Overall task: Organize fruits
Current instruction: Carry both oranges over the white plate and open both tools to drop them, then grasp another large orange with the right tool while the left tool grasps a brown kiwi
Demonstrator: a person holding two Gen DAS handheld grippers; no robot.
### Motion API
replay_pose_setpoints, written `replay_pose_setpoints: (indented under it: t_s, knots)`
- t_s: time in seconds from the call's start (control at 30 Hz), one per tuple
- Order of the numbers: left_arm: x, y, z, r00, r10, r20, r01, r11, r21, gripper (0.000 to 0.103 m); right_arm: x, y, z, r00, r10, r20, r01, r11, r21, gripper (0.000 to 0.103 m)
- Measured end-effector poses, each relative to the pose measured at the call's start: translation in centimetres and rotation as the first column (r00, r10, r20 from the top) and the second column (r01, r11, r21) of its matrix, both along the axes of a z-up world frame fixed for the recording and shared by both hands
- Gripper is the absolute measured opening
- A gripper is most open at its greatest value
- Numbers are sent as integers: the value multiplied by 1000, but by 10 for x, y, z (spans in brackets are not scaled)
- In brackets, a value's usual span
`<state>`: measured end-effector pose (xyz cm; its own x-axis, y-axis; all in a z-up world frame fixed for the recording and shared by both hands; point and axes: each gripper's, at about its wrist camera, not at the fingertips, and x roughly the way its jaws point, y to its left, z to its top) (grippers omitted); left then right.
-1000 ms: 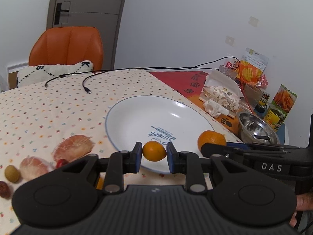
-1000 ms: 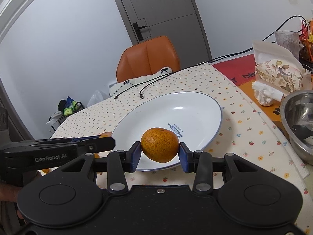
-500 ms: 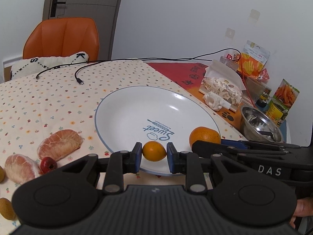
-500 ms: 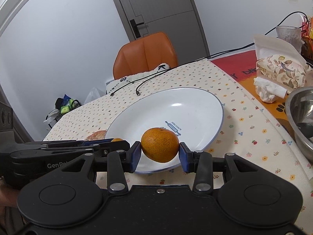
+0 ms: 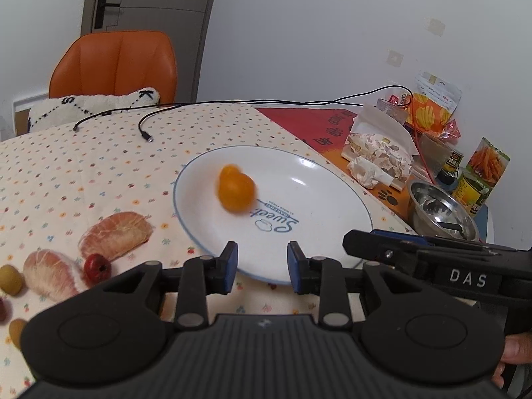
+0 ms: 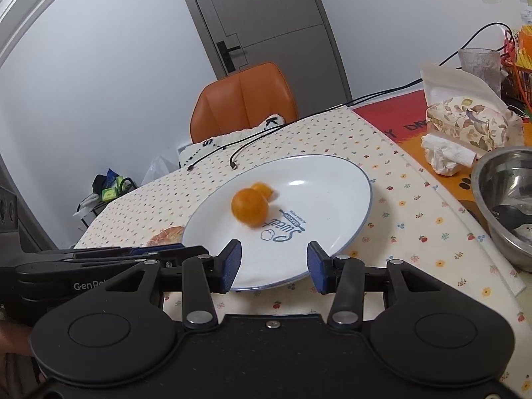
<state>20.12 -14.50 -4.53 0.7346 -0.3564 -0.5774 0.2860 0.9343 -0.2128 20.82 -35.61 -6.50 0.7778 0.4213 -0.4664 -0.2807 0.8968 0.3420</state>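
Note:
Two oranges lie on the white plate point(image 5: 316, 193), both motion-blurred: a larger orange point(image 5: 236, 191) and a smaller one point(image 5: 229, 169) just behind it. My left gripper point(image 5: 262, 267) stands open at the plate's near rim with nothing between its fingers. In the right wrist view the larger orange point(image 6: 250, 207) and the small orange point(image 6: 262, 190) sit left of the plate's point(image 6: 326, 183) blue print. My right gripper point(image 6: 274, 266) is open and empty over the near rim, beside the left one.
Left of the plate lie two peeled pomelo segments point(image 5: 114, 234), a small red fruit point(image 5: 97, 266) and a green one point(image 5: 10, 279). A steel bowl point(image 5: 439, 206), tissue pack point(image 5: 379, 153), cans and snack bags crowd the right. Cables point(image 5: 146, 136) and an orange chair point(image 5: 113, 63) are behind.
Both grippers have opened and let go of their oranges. The two fruits now roll on the plate, and both grippers have pulled back to its near rim.

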Motion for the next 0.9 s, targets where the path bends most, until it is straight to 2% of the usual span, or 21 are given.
replay_pose_setpoints:
  t_s: [0.33,0.53,0.9]
  knots:
    - [-26,26,16,997,71,29,-71,997,0,59,-15,16,12,998,43,34,-44,999,16,52]
    - [-41,48,23,991,129,43,-130,991,23,69,-22,31,17,994,93,53,-94,995,25,57]
    - [-60,80,21,976,215,46,-217,975,37,72,-23,54,12,985,171,34,-172,985,21,58]
